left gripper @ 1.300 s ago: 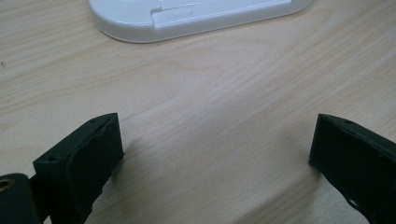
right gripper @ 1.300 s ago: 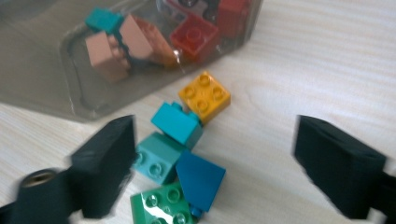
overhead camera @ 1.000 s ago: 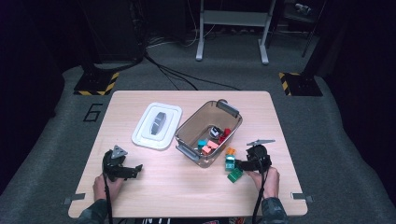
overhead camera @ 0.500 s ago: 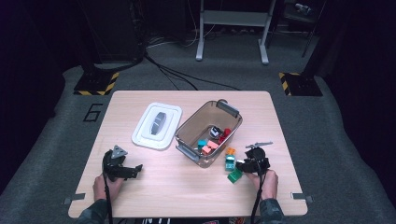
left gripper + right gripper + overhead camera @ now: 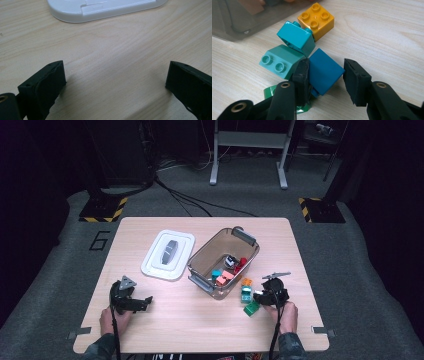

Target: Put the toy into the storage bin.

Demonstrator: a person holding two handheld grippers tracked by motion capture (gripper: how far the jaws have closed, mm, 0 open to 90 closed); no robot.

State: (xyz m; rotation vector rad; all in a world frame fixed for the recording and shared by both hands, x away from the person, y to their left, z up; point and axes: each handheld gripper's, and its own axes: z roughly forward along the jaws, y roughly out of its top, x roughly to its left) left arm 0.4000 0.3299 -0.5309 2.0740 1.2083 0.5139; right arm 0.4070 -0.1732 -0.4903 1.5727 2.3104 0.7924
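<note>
At the left, near edge of the table [image 5: 200, 330], I keep my left gripper [image 5: 131, 301] low over bare wood with its jaws spread wide and nothing between them; just beyond it lies one white lid [image 5: 167, 254], flat and well clear of the work.

In the middle stands one clear bin [image 5: 248, 241], slanted, with a handful of small pieces inside; I make out red, teal and orange ones, though I cannot count them surely.

To the right of the bin, near me, sits the loose pile, and my right gripper [image 5: 325, 75] is on it; its jaws have just been closing around the blue brick [image 5: 324, 71]. The left pad [image 5: 301, 75] presses the brick's side; the right pad seems to touch its corner, so I read this as a grasp, not yet a square one.

To do it well I'd seat both pads flat on opposite faces before lifting, since the brick sits tilted and could twist out; I'd also lift straight up so the neighbours don't drag along.

Counted in the right gripper view: one blue brick, one teal brick [image 5: 296, 37], one mint brick [image 5: 280, 60], one orange brick [image 5: 315, 20], one green brick [image 5: 270, 92] partly hidden beneath the jaw.
</note>
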